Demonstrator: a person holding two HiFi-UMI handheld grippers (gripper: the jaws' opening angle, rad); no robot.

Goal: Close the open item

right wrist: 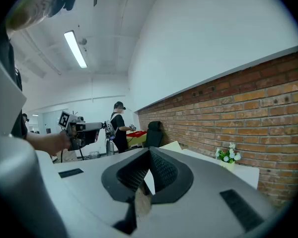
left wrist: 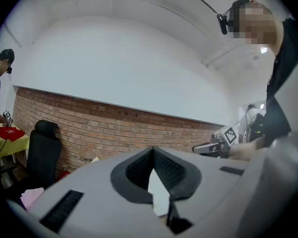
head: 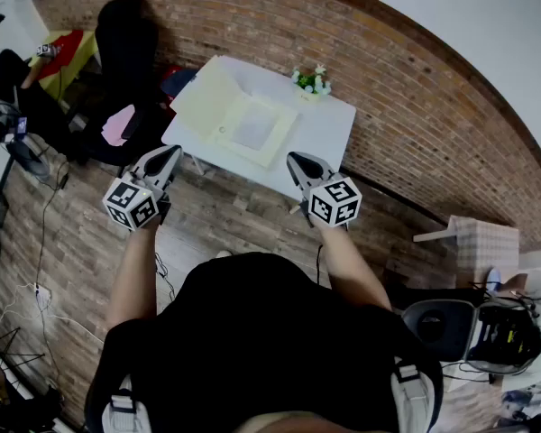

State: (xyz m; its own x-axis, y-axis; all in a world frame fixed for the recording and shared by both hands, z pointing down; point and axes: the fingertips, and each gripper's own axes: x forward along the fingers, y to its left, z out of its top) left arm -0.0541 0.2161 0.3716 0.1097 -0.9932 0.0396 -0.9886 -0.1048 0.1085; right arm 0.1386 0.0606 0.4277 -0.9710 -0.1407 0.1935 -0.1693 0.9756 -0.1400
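White rectangular table (head: 329, 132) bearing a flat, matte cream case (head: 236, 115) with its flap laid open, and a small flower pot (head: 312, 81) at the far edge. The left gripper (head: 170, 156) and right gripper (head: 298, 162), smooth grey with ribbed black pads, hang short of the table's near edge. Both pairs of jaws meet tip to tip, gripping nothing.

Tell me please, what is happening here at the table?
A person stands in front of a white table with a gripper in each hand. The left gripper and the right gripper are both shut and empty. They are held side by side short of the table's near edge, touching nothing. On the table a pale yellow case lies open, with a small pot of flowers behind it. The closing has not yet begun.
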